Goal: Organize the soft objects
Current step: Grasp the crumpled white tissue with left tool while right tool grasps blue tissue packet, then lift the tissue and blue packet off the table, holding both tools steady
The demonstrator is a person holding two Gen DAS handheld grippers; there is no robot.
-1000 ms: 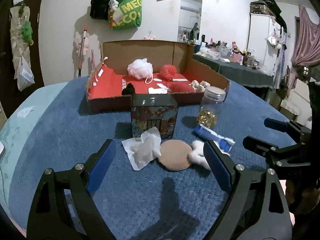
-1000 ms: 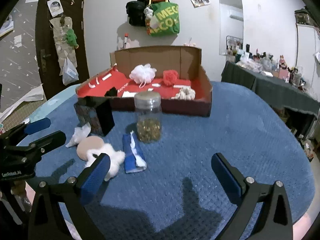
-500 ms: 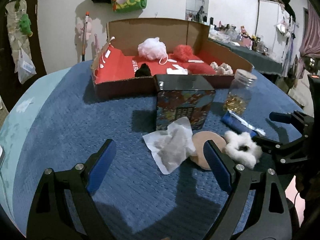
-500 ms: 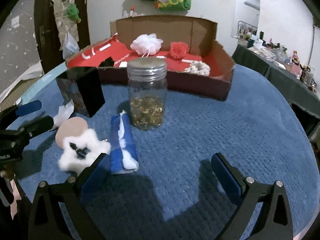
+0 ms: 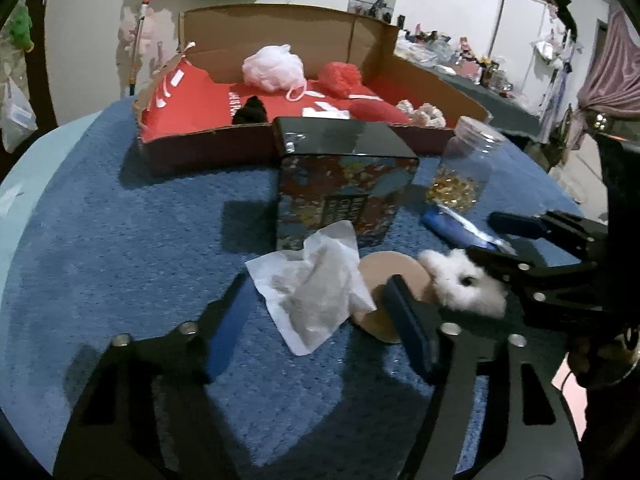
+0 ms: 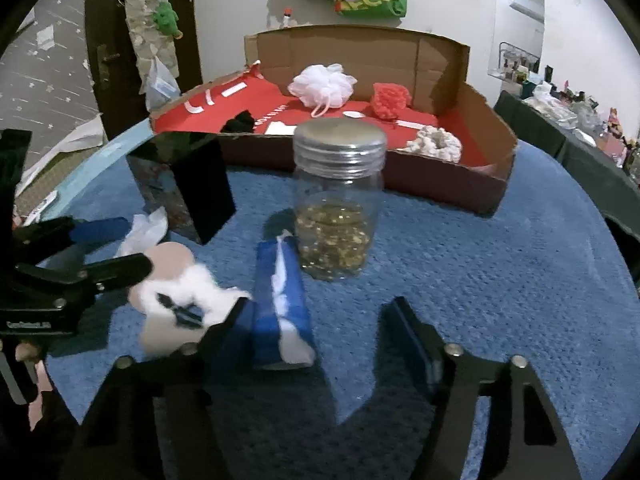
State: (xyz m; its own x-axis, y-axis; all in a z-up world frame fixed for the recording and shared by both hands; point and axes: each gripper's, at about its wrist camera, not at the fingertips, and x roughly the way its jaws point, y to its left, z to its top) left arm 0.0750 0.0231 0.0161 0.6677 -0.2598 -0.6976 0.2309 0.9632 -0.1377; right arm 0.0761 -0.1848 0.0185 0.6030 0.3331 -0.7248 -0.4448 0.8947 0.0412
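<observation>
Since jaws narrowed: left claw (image 5: pixel 320 316) nearer tissue (image 5: pixel 316 300) (untouched).

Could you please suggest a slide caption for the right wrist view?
Open right gripper straddling a blue tissue pack, beside a fluffy white scrunchie, before a lidded clear jar.

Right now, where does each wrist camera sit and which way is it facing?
Left wrist: behind the open left gripper, facing the crumpled tissue; right gripper at right.
Right wrist: behind the open right gripper, facing the blue tissue pack and glass jar; left gripper at left.
Shared: white fluffy scrunchie, cardboard box.
</observation>
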